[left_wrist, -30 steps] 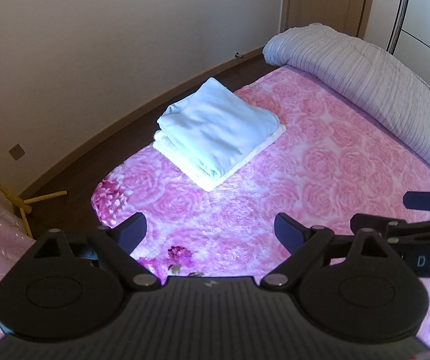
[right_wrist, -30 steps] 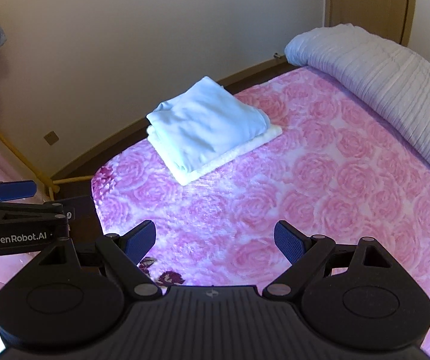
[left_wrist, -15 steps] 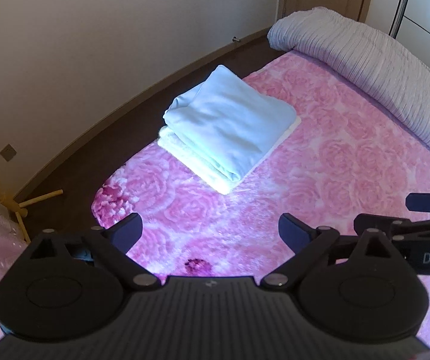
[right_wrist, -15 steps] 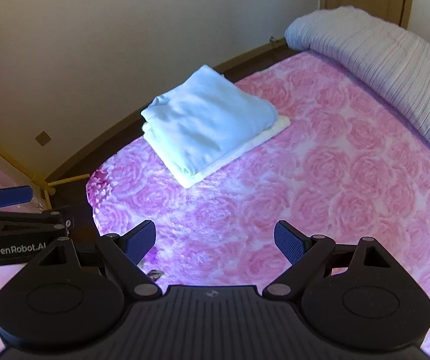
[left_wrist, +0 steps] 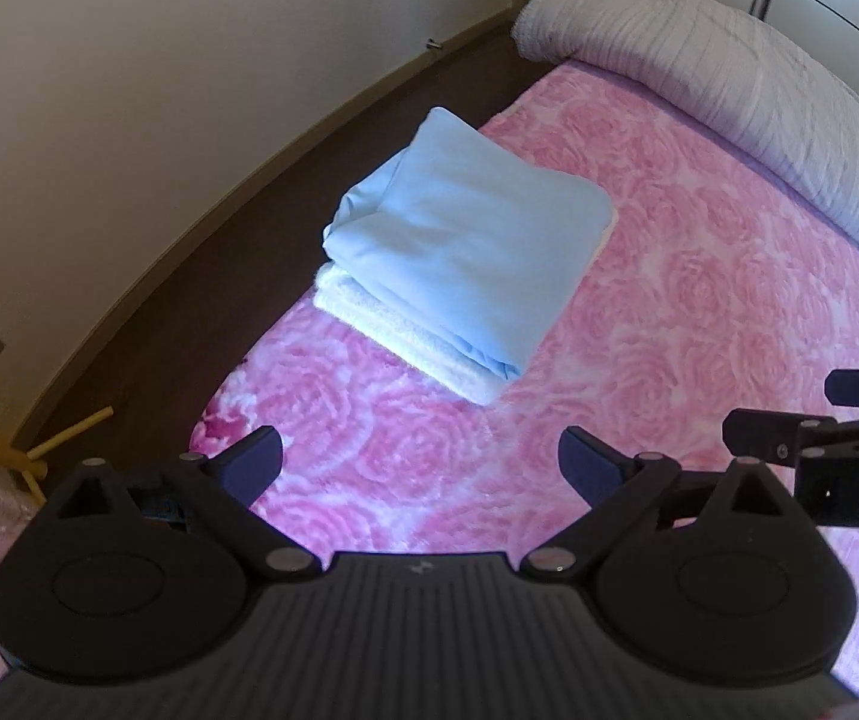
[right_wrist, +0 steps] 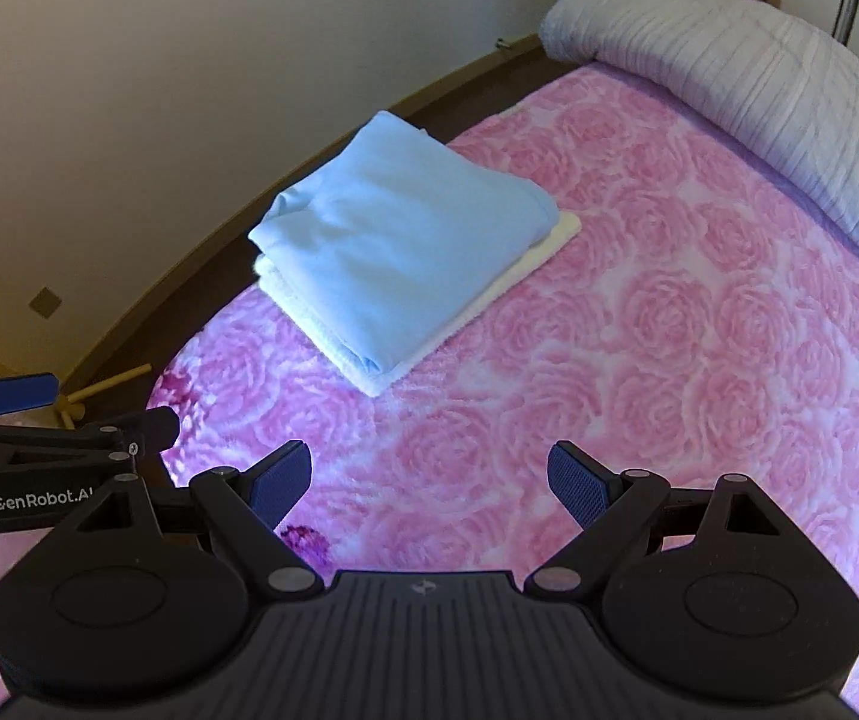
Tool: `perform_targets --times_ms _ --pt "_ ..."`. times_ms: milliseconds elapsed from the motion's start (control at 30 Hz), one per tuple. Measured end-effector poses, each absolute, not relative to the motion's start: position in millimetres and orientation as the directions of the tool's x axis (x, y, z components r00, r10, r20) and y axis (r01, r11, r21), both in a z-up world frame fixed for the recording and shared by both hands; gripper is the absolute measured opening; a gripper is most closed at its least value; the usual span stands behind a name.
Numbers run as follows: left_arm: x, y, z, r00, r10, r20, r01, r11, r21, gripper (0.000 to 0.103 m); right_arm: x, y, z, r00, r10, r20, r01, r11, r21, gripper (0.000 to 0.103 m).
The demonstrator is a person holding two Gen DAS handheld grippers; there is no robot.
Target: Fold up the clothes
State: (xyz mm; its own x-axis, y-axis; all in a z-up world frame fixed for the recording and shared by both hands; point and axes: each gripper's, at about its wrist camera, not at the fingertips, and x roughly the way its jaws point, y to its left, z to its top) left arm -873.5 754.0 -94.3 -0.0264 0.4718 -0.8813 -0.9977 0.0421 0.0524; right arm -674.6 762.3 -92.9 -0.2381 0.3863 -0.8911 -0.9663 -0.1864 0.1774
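Both grippers have come nearer the pile, which now sits larger and closer to centre in each view than a second ago. A folded blue cloth point(left_wrist: 459, 252) point(right_wrist: 393, 240) lies on a folded white towel point(left_wrist: 405, 342) point(right_wrist: 483, 300), edges roughly matched, near the bed's corner on the pink rose blanket point(left_wrist: 669, 300) point(right_wrist: 669, 330). It lies ahead of both grippers, apart from them, a little left of the gap in each view. The left gripper point(left_wrist: 420, 465) holds its fingers wide apart with nothing between; the right gripper point(right_wrist: 429, 477) does likewise. They hang side by side above the blanket. A grey ribbed quilt point(left_wrist: 759, 96) point(right_wrist: 759, 90) lies rolled along the far side, well apart from the pile. Dark floor point(left_wrist: 219, 300) and a cream wall point(left_wrist: 159, 90) lie beyond the bed's left edge.
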Motion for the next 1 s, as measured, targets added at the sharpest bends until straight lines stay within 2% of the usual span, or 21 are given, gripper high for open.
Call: perform_targets --times_ms 1000 --pt "-898 825 -117 0.04 0.469 -0.882 -0.978 0.2 0.062 0.097 -703 808 -111 -0.168 0.371 -0.913 -0.986 -0.058 0.158 0.088"
